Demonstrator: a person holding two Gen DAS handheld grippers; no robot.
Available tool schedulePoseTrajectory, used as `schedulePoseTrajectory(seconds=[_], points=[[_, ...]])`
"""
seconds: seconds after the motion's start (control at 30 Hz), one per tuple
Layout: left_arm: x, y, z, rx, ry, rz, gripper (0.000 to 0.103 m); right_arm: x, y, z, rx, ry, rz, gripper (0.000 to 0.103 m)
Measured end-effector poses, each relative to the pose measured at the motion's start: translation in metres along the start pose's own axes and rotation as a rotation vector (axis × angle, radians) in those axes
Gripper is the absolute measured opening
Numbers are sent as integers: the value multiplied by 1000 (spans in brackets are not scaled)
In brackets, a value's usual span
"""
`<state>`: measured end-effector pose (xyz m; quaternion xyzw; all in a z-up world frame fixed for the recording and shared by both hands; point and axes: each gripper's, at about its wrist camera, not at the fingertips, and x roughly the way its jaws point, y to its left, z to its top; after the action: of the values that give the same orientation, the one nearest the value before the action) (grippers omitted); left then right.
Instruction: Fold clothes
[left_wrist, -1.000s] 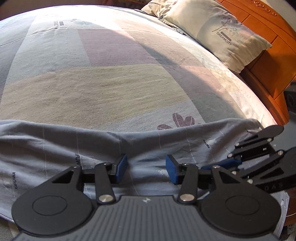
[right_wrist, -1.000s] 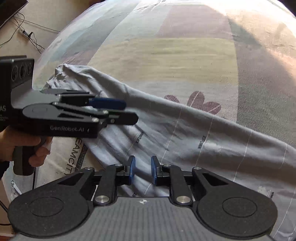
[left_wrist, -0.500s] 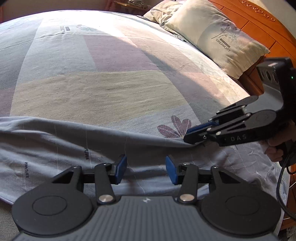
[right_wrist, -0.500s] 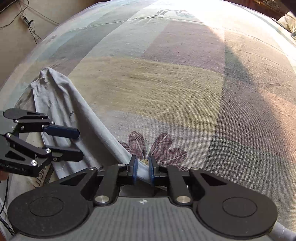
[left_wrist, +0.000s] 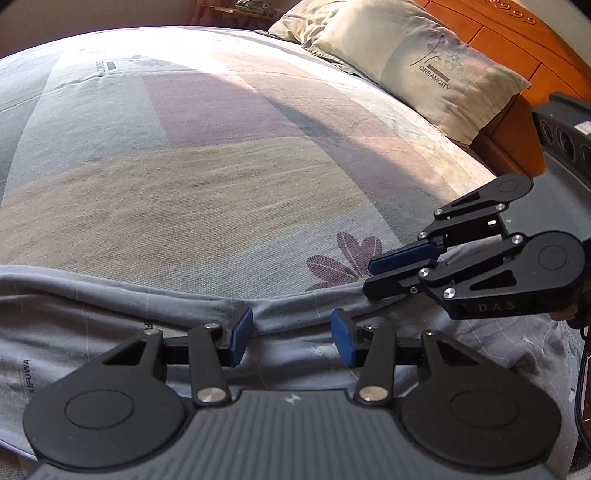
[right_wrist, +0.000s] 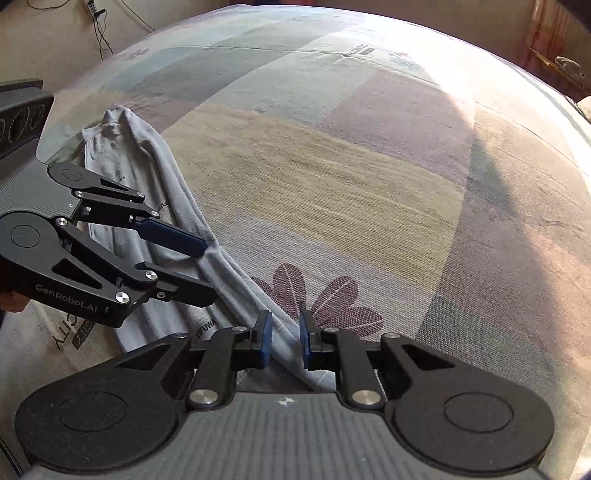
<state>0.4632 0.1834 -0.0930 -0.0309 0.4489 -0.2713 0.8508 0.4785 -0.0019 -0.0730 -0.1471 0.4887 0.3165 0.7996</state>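
A grey garment (left_wrist: 110, 325) with small printed lettering lies in a long folded band along the near side of the bed. In the right wrist view the garment (right_wrist: 122, 173) runs from far left down to my pads. My left gripper (left_wrist: 293, 338) is open, its blue pads straddling the band's far folded edge without pinching it. My right gripper (right_wrist: 286, 339) is shut on the garment's folded edge, beside a purple flower print (right_wrist: 314, 299). From the left wrist view the right gripper (left_wrist: 369, 277) sits low at the right. The left gripper (right_wrist: 207, 269) shows at the left.
The patchwork bedspread (left_wrist: 221, 166) stretches ahead, sunlit at the far side. Two pillows (left_wrist: 424, 66) lean on an orange wooden headboard (left_wrist: 517, 48) at the right. Another printed pillow (right_wrist: 74, 339) lies at the lower left, cables (right_wrist: 96, 22) on the floor beyond.
The right gripper carried the garment's edge across and down to the bed by the flower print, turning the spread cloth into a narrow band. The left gripper came up to the folded edge.
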Motion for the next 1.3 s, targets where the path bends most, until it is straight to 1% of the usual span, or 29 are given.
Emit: schedulePoseTrajectory(seconds=[0.1, 0.23, 0.3, 0.4, 0.43, 0.47, 0.5, 0.63, 0.7, 0.73, 0.8, 0.93, 0.97, 1.0, 1.07, 1.1, 1.2, 1.3], points=[[-8, -2, -2, 23, -8, 2, 47, 2, 1, 4, -48, -5, 13, 19], [-13, -3, -14, 48, 17, 2, 47, 3, 2, 9, -110, -13, 28, 19], [-16, -3, -21, 58, 23, 5, 47, 3, 1, 14, -137, -16, 6, 19], [-18, -2, -22, 51, 24, -1, 48, 3, -1, 20, -176, -21, -28, 18], [-18, -1, -21, 46, 25, -2, 48, 2, -1, 22, -189, -23, -39, 17], [-17, -1, -20, 43, 26, -3, 48, 2, -2, 24, -202, -24, -50, 10], [-18, -1, -18, 43, 27, -1, 48, 2, -2, 26, -216, -26, -61, 6], [-24, -4, -11, 53, 13, 3, 48, 2, -4, 34, -268, -33, -105, 5], [-27, -3, -7, 48, -5, -9, 54, 1, -5, 38, -294, -36, -127, 4], [-25, -2, -6, 43, 0, -6, 57, 1, -6, 40, -308, -38, -138, 4], [-19, 2, -6, 32, 18, 6, 58, 2, -7, 44, -327, -37, -157, 4], [-12, 8, -9, 12, 44, 15, 57, 21, -19, 43, -248, 15, -144, 6], [-12, 8, -9, 13, 48, 15, 57, 14, -21, 42, -217, -6, -156, 8], [-13, 8, -10, 18, 52, 14, 57, 7, -23, 41, -187, -26, -168, 12], [-14, 7, -13, 34, 65, 14, 57, -9, -30, 35, -102, -61, -195, 13], [-14, 8, -15, 44, 74, 14, 57, -17, -36, 30, -53, -72, -210, 15], [-17, 6, -19, 80, 95, 12, 57, -30, -60, 6, 72, -49, -259, 16], [-22, 5, -19, 100, 120, 12, 57, -38, -81, -21, 121, 11, -285, 16]])
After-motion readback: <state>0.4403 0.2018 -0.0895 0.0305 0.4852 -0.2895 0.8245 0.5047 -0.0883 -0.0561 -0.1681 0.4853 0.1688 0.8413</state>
